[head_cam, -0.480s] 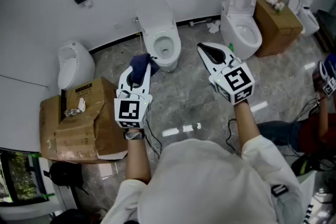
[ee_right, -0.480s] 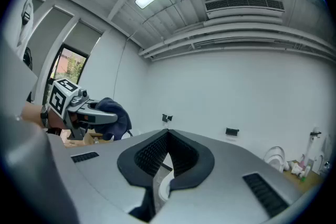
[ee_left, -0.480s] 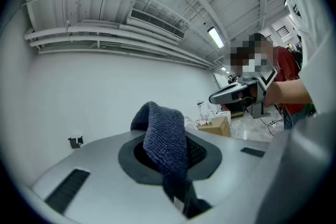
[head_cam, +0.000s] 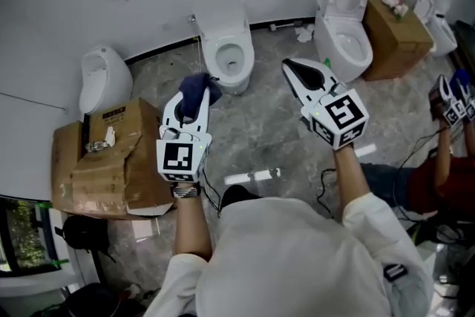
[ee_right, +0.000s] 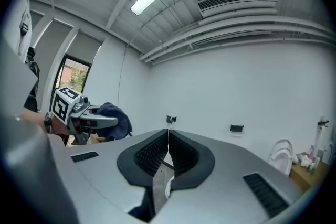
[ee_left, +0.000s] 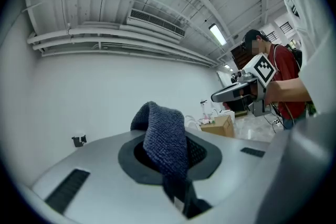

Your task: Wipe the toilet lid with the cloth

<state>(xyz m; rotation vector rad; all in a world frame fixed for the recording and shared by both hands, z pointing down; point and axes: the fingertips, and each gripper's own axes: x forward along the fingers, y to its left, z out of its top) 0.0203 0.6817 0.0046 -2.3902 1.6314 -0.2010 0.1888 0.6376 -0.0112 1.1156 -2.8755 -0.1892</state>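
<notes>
- So far no wiping: left gripper [head_cam: 193, 106] is clenched on the dark cloth [ee_left: 165, 139], bunched between its fingers.
- Right gripper [head_cam: 291, 66] is closed, nothing between its fingers.
- Toilet lid [head_cam: 221, 7], probably raised, sits well beyond both fingertips, untouched.
- Left to do: the approach, then the whole wipe.

The cloth's [ee_left: 164, 134] lower end is hidden between the left hand-held gripper's [ee_left: 168, 157] jaws, the edge at three o'clock cuts off a second person [head_cam: 434, 193], and oddments [head_cam: 393, 4] at one o'clock are too small to name.
</notes>
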